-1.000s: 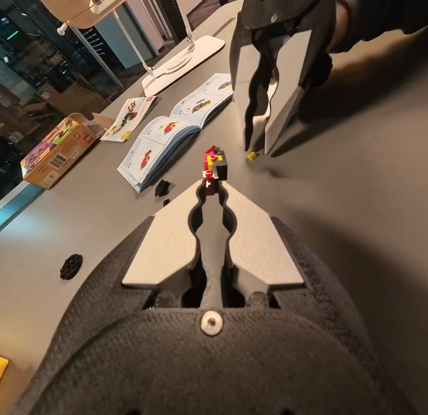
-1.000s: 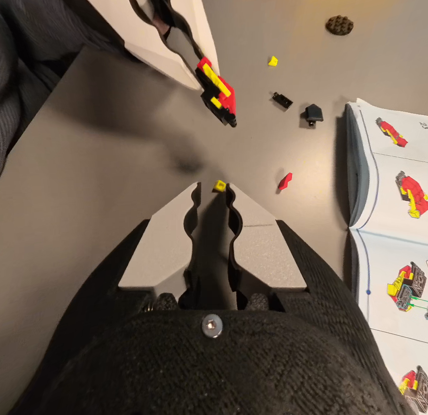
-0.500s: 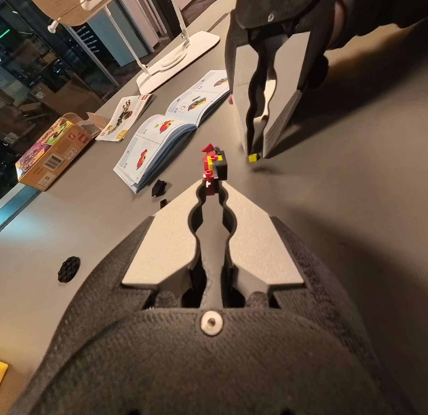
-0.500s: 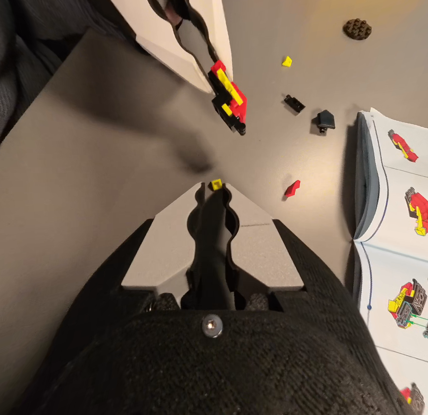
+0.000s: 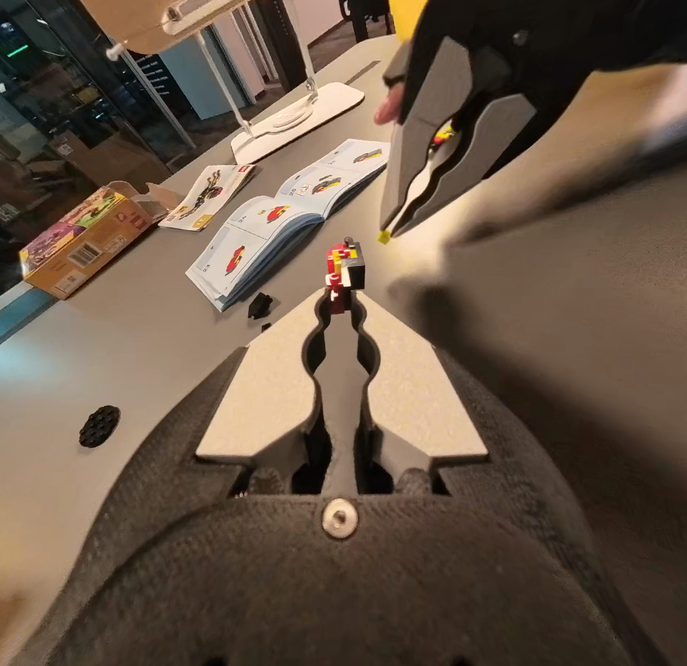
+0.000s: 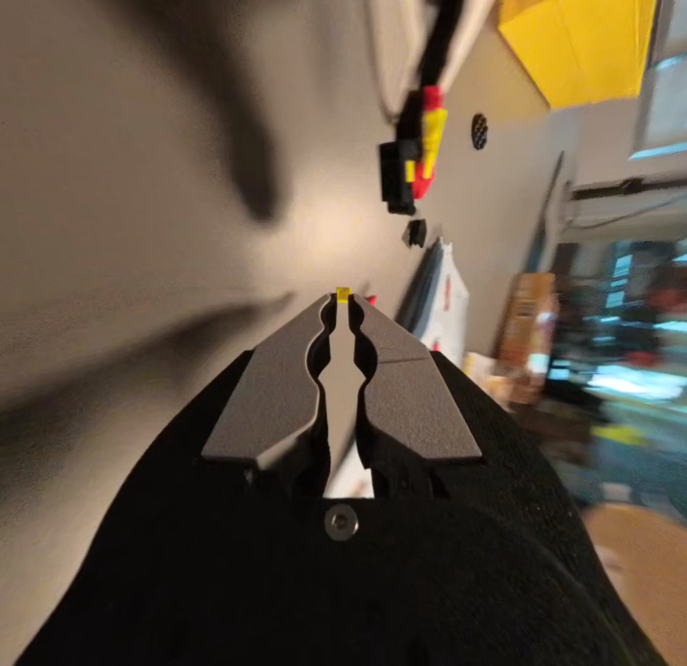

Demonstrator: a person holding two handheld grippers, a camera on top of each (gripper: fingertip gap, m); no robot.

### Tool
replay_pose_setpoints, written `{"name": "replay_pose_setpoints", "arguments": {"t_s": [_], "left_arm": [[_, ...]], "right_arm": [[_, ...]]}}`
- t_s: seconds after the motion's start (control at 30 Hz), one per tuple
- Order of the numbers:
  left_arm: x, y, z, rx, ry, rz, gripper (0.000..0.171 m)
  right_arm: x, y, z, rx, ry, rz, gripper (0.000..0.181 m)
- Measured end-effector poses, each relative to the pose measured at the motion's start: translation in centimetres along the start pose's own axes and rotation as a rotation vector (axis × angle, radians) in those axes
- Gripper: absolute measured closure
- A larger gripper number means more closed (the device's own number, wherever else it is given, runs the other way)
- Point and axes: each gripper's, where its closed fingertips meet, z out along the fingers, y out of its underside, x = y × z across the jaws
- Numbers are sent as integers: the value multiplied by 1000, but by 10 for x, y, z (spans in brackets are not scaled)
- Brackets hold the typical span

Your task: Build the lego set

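Right gripper (image 6: 342, 301) now pinches yellow brick (image 6: 343, 294), lifted off table (image 5: 148, 350); left gripper (image 5: 340, 294) still clamps partial model (image 5: 344, 267). Brick is ready for attachment.

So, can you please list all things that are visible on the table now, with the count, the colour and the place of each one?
Lego model: 1, red, yellow and black, held above the table.
Small brick: 1, yellow, between the right gripper's tips.
Open instruction booklet: 1, white and blue, middle of the table.
Closed leaflet: 1, white, left of the booklet.
Box: 1, orange and purple, opened, far left.
Round plate: 1, black, near left.
Loose pieces: 2, black, beside the booklet's near corner.
Loose piece: 1, red, behind the right fingertip.
Lamp base: 1, white, far end.
Table: 1, grey.
Left gripper: 1, grey, shut on the model.
Right gripper: 1, grey, shut on the brick.
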Motion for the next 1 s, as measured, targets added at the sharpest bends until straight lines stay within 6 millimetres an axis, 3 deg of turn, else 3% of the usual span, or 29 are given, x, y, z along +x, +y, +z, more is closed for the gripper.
{"name": "replay_pose_setpoints", "arguments": {"t_s": [0.1,0.23,0.33,0.43,0.53,0.67,0.73,0.8,0.9,1.0], "left_arm": [[1,0,-1,3,8,-3,162],[-4,-5,-5,28,-31,2,162],[-9,-11,-11,69,-59,-20,162],[-14,-16,-18,110,-69,-57,162],[-33,-15,-30,140,-155,-88,162],[-51,-8,-44,156,-150,-128,162],[-54,-1,-42,127,-100,-112,162],[-54,6,-35,92,-31,-90,162],[-57,11,-19,64,28,-64,162],[-62,15,-9,64,6,-57,162]], "right_arm": [[-2,13,3,-240,-6,-510,178],[-21,0,11,-278,-116,-1069,181],[-28,-15,11,-226,-185,-1283,181],[-33,-22,5,-206,-274,-1295,172],[-33,-27,-9,-242,-309,-1006,160],[-30,-37,-14,-290,-184,-204,149],[-26,-37,-10,-299,-51,202,135],[-15,-39,-10,-208,124,482,130],[17,-24,-25,-83,462,772,127],[40,1,-51,-14,813,874,126]]}}
